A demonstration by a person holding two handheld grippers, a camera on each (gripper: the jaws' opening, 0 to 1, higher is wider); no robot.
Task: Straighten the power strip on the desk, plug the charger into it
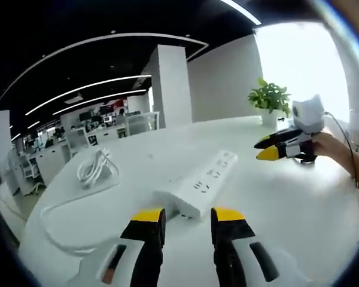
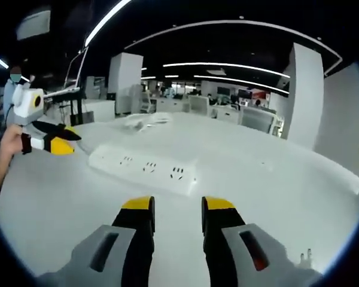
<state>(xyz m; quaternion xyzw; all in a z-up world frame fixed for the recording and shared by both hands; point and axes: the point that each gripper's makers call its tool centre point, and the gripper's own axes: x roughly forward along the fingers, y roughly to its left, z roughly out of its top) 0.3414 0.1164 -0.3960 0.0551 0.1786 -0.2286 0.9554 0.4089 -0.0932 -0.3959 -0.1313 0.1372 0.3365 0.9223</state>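
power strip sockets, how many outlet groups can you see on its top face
3, in a row along the top of the white power strip: one near its left end, one around the middle, one near the right end in the right gripper view. More may be too small to tell.

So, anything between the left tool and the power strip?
No. In the left gripper view, bare white desk separates the left tool from the near end of the power strip; the charger lies off left.
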